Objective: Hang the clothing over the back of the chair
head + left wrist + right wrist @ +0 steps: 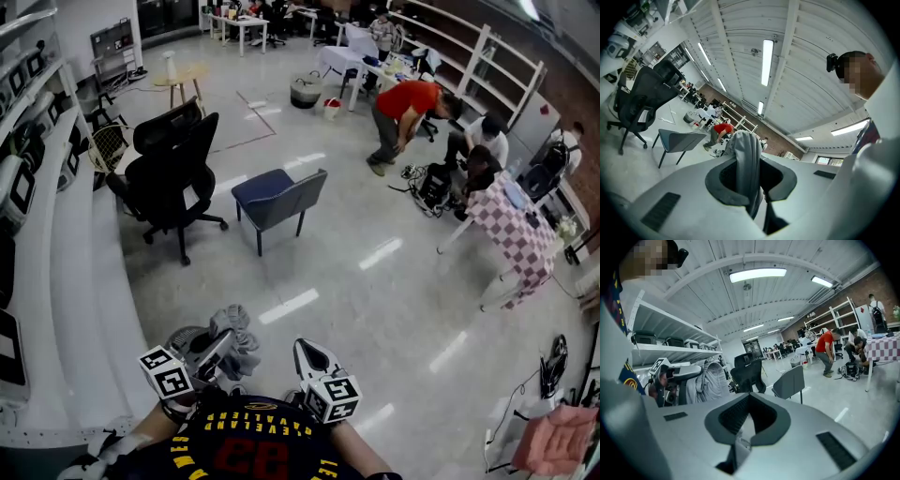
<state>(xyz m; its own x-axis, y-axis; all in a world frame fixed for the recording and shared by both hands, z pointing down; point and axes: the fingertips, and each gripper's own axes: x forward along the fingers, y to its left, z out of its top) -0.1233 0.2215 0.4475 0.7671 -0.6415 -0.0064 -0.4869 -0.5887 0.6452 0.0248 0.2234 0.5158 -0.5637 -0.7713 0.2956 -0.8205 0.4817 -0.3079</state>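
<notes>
A: Dark shirt with yellow lettering fills the near edge of the head view, and just beyond it both grippers poke out side by side. What has the left gripper got?

B: Its jaws are clamped on the grey clothing. The left gripper view shows a fold of it standing up between them and hanging down past them.

A: And the rest of the garment?

B: It is bunched in a crumpled heap around that gripper's tip, held up off the floor and close to the person's body. The right gripper view shows it draped in folds at its left.

A: The right gripper?

B: Jaws together, nothing between them. It sits just right of the left one, apart from the cloth.

A: Where is the chair?

B: The blue-grey chair stands farther off on the pale floor, well apart from the clothing, with its backrest on the side nearer the grippers. Just left of it is a black office chair, and white shelving runs along the left side.

A: Anyone else around?

B: A person in a red shirt bends over at the far right, near a table with a checked cloth.
</notes>
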